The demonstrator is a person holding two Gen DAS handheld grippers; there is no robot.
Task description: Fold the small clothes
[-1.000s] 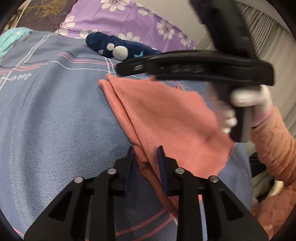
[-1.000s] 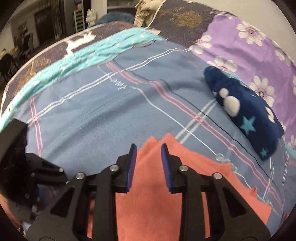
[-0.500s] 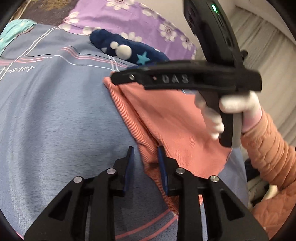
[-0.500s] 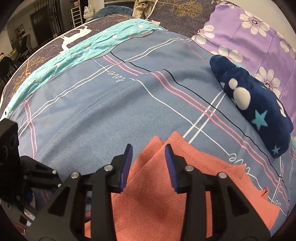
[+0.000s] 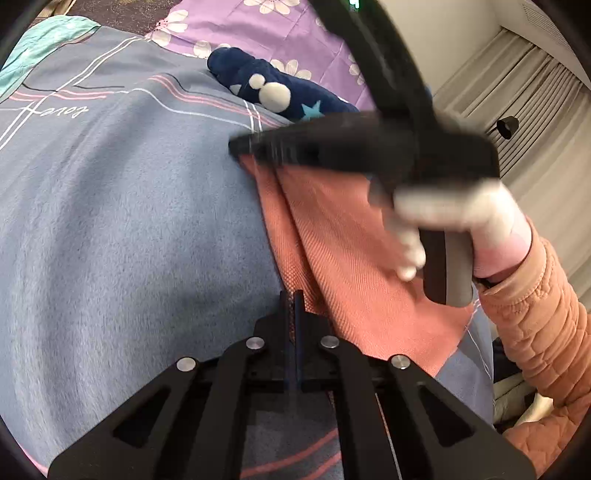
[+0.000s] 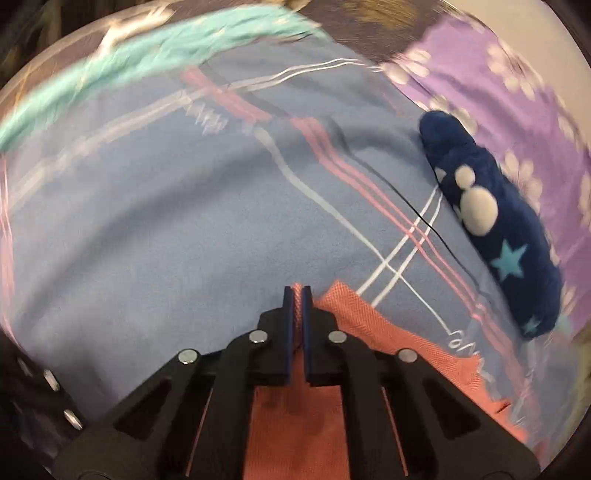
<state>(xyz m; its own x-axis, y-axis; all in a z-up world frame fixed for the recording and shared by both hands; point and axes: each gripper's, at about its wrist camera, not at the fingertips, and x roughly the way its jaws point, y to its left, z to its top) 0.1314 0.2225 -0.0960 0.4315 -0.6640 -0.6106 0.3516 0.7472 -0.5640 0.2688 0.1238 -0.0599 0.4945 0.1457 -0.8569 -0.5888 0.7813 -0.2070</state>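
Observation:
A salmon-pink cloth (image 5: 351, 251) lies folded on the blue-grey bedspread (image 5: 110, 221). In the left wrist view my left gripper (image 5: 291, 295) is shut on the cloth's near left edge. A white-gloved hand (image 5: 443, 210) holds my right gripper (image 5: 238, 146), blurred, with its tip down on the cloth's far corner. The right wrist view shows my right gripper (image 6: 296, 295) shut, with the corner of the pink cloth (image 6: 295, 424) pinched between its pads. The cloth spreads back under the gripper body and to the right.
A navy plush item with white dots and light blue stars (image 5: 280, 96) (image 6: 498, 236) lies just beyond the cloth. Behind it is purple flowered bedding (image 5: 280, 33). An orange quilted sleeve (image 5: 535, 314) and pale curtains (image 5: 535, 110) fill the right side.
Both grippers' jaws have closed onto the pink cloth. The right gripper came down onto the far corner; the left stayed at the near left edge.

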